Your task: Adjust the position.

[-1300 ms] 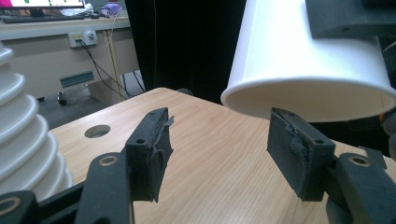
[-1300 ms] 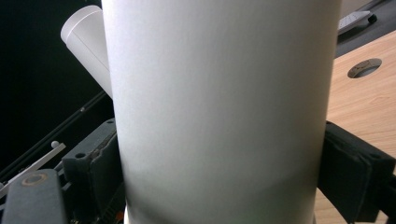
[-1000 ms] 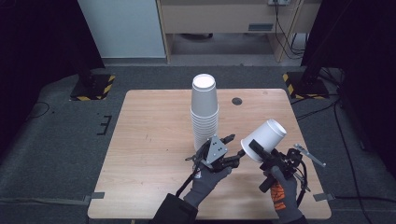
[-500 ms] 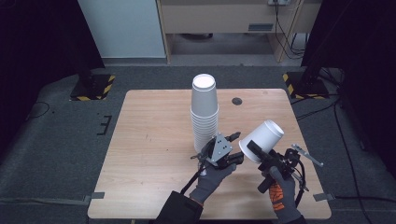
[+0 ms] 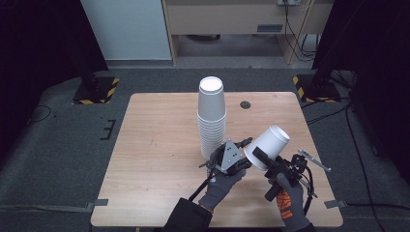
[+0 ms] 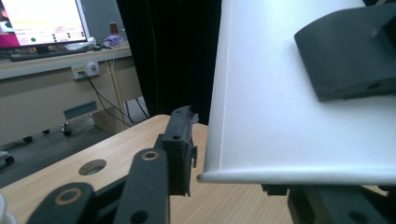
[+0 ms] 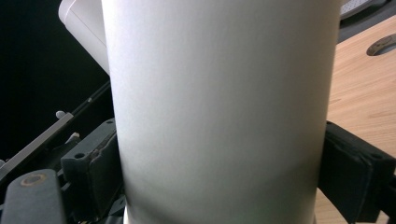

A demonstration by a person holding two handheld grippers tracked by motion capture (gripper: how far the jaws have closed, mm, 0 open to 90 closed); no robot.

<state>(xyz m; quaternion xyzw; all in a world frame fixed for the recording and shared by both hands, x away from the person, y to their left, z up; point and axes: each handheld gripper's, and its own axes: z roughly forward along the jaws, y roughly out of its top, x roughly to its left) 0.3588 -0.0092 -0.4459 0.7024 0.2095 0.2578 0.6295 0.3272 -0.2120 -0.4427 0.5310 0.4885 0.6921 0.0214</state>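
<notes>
From above, a wooden tabletop (image 5: 159, 159) sits mid-frame on a dark floor. A tall stack of white paper cups (image 5: 212, 116) stands upside down at the centre of it, with a small round hole (image 5: 245, 104) in the wood to its upper right.

Your right gripper (image 5: 271, 164), lower right of centre, holds a single white paper cup (image 5: 267, 147) tilted, its closed base pointing to the upper right. In the right gripper view, its jaws press on both sides of the cup wall (image 7: 219, 116).

Your left gripper (image 5: 237, 155), just left of that cup and at the foot of the stack, reaches to the cup's rim. Its jaws have just been closing. In the left gripper view, the cup's rim (image 6: 299, 176) lies between them, one jaw standing just beside the rim; I cannot tell whether the pads press on it yet.
</notes>
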